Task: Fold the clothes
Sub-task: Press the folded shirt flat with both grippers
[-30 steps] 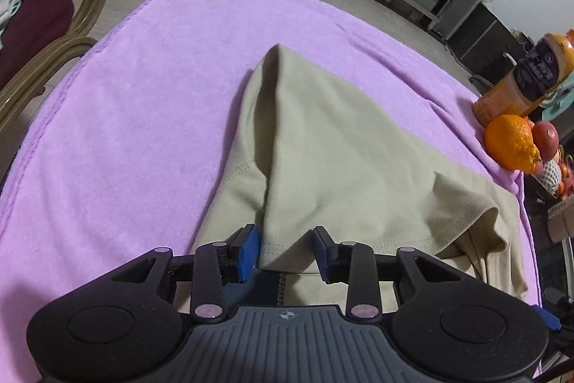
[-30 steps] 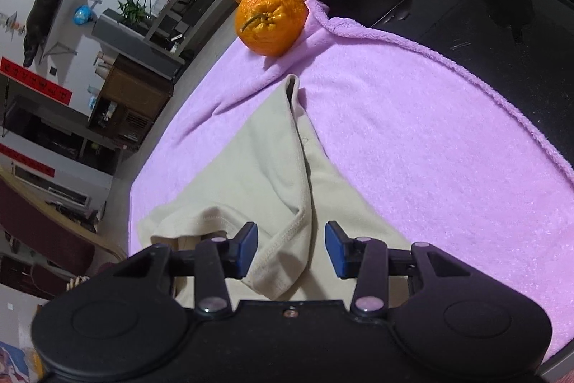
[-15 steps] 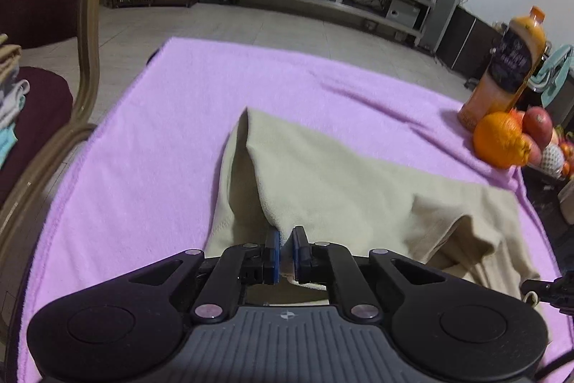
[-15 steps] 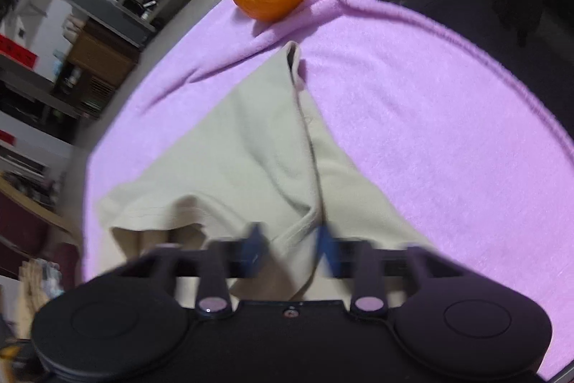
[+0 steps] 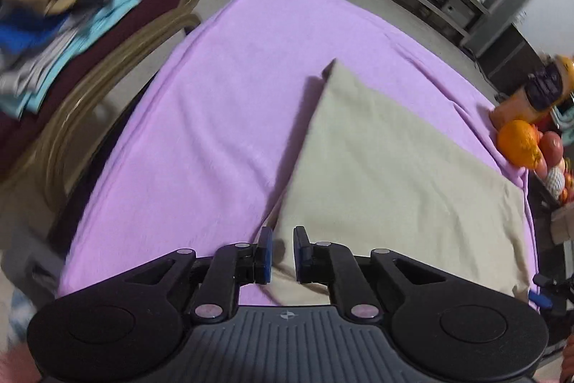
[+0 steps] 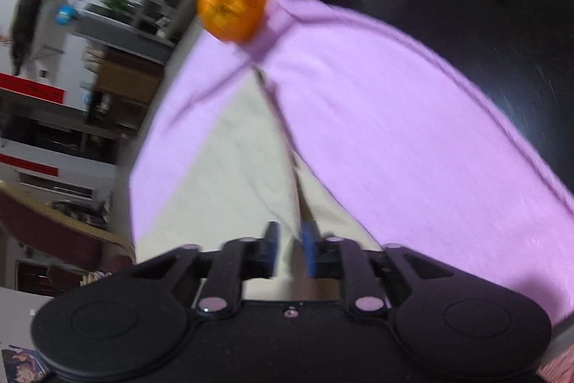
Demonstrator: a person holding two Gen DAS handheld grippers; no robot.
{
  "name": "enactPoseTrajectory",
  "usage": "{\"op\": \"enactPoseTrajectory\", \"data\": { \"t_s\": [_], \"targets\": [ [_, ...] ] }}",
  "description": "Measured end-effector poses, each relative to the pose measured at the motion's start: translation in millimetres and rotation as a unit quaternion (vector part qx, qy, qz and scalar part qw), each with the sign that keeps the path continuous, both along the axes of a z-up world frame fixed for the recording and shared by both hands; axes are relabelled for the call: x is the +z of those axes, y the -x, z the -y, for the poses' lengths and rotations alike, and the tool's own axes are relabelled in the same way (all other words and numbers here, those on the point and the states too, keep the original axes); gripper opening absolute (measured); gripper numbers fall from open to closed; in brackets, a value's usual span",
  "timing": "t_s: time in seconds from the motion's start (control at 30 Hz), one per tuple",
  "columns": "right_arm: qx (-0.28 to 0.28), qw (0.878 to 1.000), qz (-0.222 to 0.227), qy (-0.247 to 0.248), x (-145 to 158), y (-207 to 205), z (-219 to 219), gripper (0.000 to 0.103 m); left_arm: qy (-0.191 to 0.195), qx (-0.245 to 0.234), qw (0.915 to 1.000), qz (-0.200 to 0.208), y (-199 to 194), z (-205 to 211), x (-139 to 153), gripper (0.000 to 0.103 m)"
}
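A beige garment (image 5: pixel 387 174) lies folded flat on a purple towel (image 5: pixel 222 131). My left gripper (image 5: pixel 281 252) sits at its near left corner with the jaws a little apart and the cloth edge between them, not clamped. In the right wrist view the same garment (image 6: pixel 229 174) runs away from my right gripper (image 6: pixel 290 248), whose jaws are a little apart with a cloth fold between them. That view is blurred.
A stack of folded clothes (image 5: pixel 64 6) lies on a chair with a wooden frame (image 5: pixel 118 67) at the left. An orange (image 5: pixel 518 142), a juice bottle (image 5: pixel 534 92) and other fruit stand at the towel's right edge. The orange (image 6: pixel 231 8) also shows in the right wrist view.
Both grippers pinched the raised garment edge, carried it over and laid it flat. Their jaws have parted again. Both views have shifted, and the right one is blurred by motion.
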State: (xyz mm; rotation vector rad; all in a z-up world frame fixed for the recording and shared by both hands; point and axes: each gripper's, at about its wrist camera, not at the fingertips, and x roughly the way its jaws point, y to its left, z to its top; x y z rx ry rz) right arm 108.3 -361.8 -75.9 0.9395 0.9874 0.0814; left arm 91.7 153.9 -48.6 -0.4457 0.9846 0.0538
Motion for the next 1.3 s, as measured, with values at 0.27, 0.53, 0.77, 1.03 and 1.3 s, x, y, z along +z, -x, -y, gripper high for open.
{"op": "enactPoseTrajectory", "data": {
  "t_s": [0.27,0.53,0.77,1.03,1.3],
  "targets": [
    [-0.002,0.999,0.005,0.035,3,20,-8,0.041,0.038,0.026,0.9986,0.024,11,-11,2,0.031],
    [0.0,0.998,0.023,0.059,8,39,-11,0.04,-0.008,-0.008,0.9999,0.011,2,10,-5,0.032],
    [0.019,0.995,0.003,0.099,-2,24,-25,0.04,-0.069,-0.034,0.997,0.007,-6,29,-12,0.025],
    [0.009,0.998,0.057,0.019,6,30,-17,0.004,-0.145,-0.057,0.9855,0.067,9,46,9,0.006],
    [-0.016,0.996,-0.037,0.082,-20,25,-5,0.002,-0.158,-0.061,0.9855,0.012,1,49,-8,0.007]
  ]
}}
